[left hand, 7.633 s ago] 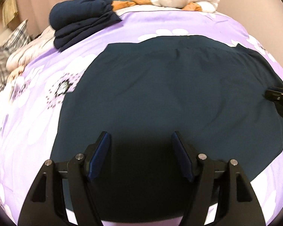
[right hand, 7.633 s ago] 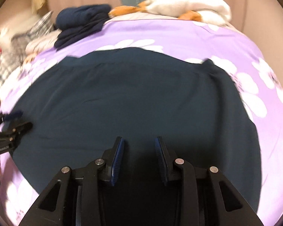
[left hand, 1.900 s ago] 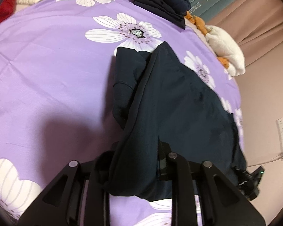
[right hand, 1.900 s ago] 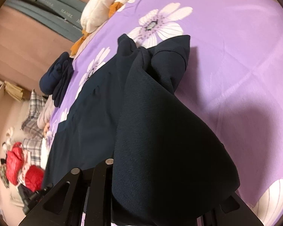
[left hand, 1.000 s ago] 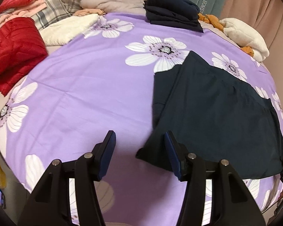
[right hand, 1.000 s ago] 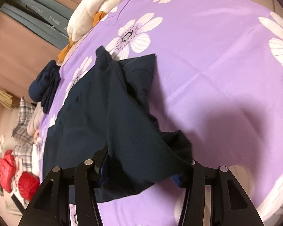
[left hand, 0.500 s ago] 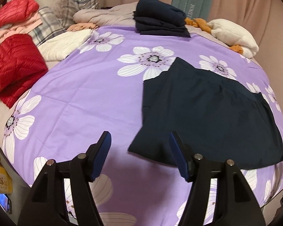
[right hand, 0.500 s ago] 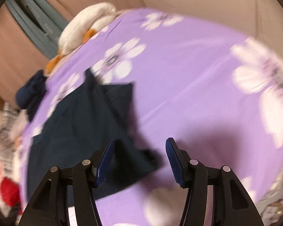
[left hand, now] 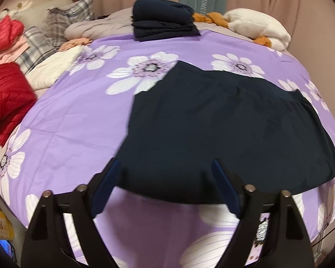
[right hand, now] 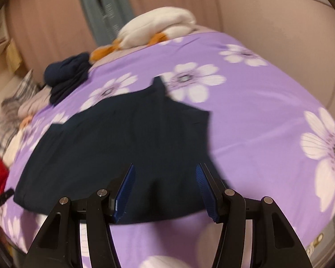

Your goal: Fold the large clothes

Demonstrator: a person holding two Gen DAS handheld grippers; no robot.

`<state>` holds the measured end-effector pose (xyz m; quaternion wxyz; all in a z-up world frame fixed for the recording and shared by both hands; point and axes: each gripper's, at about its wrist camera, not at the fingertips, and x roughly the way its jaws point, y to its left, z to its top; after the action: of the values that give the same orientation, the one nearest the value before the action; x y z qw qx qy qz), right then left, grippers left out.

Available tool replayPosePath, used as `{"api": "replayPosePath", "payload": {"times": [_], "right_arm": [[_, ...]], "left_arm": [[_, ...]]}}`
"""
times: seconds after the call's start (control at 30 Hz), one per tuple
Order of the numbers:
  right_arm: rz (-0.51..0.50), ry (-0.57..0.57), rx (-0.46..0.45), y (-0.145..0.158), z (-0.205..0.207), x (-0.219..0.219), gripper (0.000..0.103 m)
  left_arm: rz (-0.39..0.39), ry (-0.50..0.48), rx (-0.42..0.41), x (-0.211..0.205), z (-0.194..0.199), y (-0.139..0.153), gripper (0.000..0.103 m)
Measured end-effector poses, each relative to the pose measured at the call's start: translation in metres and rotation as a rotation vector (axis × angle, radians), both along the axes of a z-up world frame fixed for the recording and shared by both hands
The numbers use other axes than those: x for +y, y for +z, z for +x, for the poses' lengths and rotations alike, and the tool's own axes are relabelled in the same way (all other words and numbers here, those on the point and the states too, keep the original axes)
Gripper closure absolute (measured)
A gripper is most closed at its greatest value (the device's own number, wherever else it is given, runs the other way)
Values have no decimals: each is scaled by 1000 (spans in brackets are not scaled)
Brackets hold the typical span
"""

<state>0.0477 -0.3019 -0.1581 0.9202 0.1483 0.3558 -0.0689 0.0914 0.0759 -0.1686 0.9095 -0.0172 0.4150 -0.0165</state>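
Observation:
A large dark navy garment (left hand: 223, 129) lies folded over and flat on the purple flowered bedspread (left hand: 78, 116); it also shows in the right wrist view (right hand: 127, 143). My left gripper (left hand: 167, 185) is open and empty, hovering over the garment's near edge. My right gripper (right hand: 165, 187) is open and empty, above the garment's near right part. The right wrist view is blurred by motion.
A stack of folded navy clothes (left hand: 163, 22) sits at the bed's far side, beside a white and orange plush (left hand: 256, 26). Red jackets (left hand: 6, 98), plaid and white items (left hand: 47, 67) lie on the left. A pink curtain and wall stand behind.
Both grippers let go of the garment's side flaps after folding them inward. They have opened, pulled back and swung round to face the garment from its near edge.

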Motion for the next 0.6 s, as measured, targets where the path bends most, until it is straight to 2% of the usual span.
{"api": "replayPosePath", "payload": {"times": [0.33,0.6], "right_arm": [[-72,260,-16,-2,42,84,47],[-83,355,18,-15,63,117,47]], "left_arm": [[-13,-98,19,-52,23,-12,15],[33,-132,75,-77,44,-36,15]]}}
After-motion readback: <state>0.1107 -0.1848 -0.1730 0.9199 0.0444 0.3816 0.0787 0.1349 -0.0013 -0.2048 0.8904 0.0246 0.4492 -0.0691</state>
